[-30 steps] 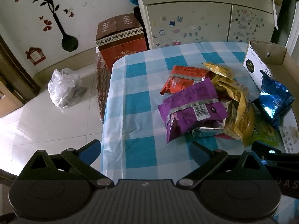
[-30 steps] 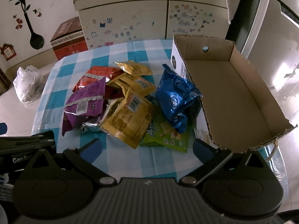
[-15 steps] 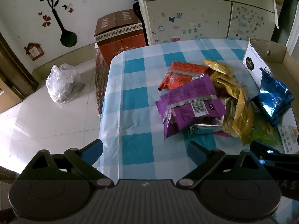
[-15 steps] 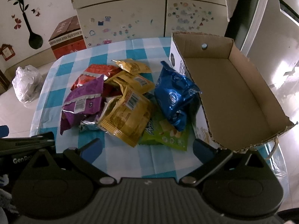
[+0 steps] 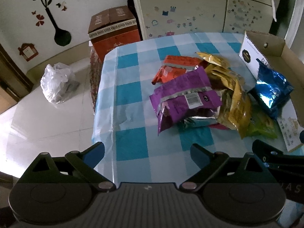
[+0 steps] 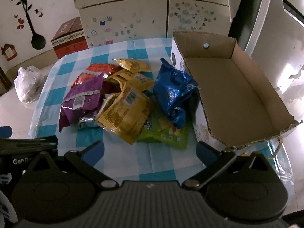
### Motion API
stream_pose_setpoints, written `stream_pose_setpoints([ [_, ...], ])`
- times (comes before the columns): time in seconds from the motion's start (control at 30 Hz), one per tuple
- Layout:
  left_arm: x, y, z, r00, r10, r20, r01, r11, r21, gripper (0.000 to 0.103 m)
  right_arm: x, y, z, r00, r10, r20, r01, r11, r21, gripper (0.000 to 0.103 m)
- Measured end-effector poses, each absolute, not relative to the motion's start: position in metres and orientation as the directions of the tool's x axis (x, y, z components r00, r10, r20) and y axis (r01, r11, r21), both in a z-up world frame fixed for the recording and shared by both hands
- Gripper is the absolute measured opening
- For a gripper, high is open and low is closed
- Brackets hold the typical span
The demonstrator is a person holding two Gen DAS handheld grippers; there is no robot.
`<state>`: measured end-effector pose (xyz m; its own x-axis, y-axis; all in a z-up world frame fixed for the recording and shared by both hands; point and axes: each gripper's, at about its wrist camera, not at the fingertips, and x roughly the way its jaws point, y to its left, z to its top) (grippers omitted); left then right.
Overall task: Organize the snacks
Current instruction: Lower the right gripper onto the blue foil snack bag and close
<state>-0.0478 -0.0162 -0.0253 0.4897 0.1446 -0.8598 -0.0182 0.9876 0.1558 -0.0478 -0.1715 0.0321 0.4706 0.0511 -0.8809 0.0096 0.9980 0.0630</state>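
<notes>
A pile of snack bags lies on the blue-checked table point(image 5: 131, 96): a purple bag point(image 5: 185, 99) point(image 6: 79, 96), an orange bag point(image 5: 175, 66), yellow bags point(image 6: 125, 114), a green bag point(image 6: 167, 133) and a blue bag point(image 6: 173, 93) point(image 5: 271, 87) leaning on an empty cardboard box point(image 6: 235, 87). My left gripper point(image 5: 147, 150) is open and empty above the table's near left edge. My right gripper point(image 6: 150, 150) is open and empty in front of the pile, near the green bag.
A brown-red carton point(image 5: 114, 32) and a white plastic bag point(image 5: 55, 83) sit on the floor left of the table. A stickered cabinet point(image 6: 152, 19) stands behind the table. The left gripper's body point(image 6: 22, 152) shows at the right wrist view's left edge.
Both grippers have moved slightly closer to the table and the pile. The snacks and box have not moved. Both grippers stay open.
</notes>
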Motion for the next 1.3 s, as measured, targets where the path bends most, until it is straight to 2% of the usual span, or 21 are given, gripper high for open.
stream_pose_setpoints([
  [0.13,-0.053,-0.020,-0.027,0.485,0.125,-0.866,0.003,0.990,0.144,0.099,-0.056,-0.175,0.031,0.493,0.051,-0.869,-0.002,0.998,0.057,0.102],
  [0.3,-0.055,-0.017,-0.030,0.455,0.052,-0.889,0.016,0.998,0.066,0.099,-0.063,-0.180,0.033,0.527,0.061,-0.848,-0.031,0.998,0.053,0.101],
  [0.5,-0.042,-0.008,-0.019,0.496,0.010,-0.868,-0.005,1.000,0.009,0.099,-0.061,-0.193,0.044,0.590,0.115,-0.800,-0.060,0.993,0.099,0.101],
  [0.87,0.019,0.006,-0.017,0.504,0.005,-0.864,-0.046,0.999,-0.021,0.100,-0.018,-0.195,0.046,0.662,0.148,-0.735,-0.248,0.968,-0.029,0.081],
  [0.93,0.025,0.007,-0.020,0.501,-0.007,-0.865,-0.061,0.997,-0.043,0.100,-0.009,-0.196,0.040,0.652,0.155,-0.742,-0.267,0.963,-0.033,0.073],
  [1.1,0.034,0.013,-0.029,0.485,-0.057,-0.873,-0.102,0.987,-0.121,0.100,0.005,-0.196,0.028,0.651,0.162,-0.741,-0.295,0.954,-0.051,0.071],
  [1.3,0.035,0.015,-0.036,0.464,-0.044,-0.885,-0.132,0.984,-0.117,0.101,0.012,-0.199,0.019,0.633,0.172,-0.755,-0.299,0.954,-0.033,0.068],
])
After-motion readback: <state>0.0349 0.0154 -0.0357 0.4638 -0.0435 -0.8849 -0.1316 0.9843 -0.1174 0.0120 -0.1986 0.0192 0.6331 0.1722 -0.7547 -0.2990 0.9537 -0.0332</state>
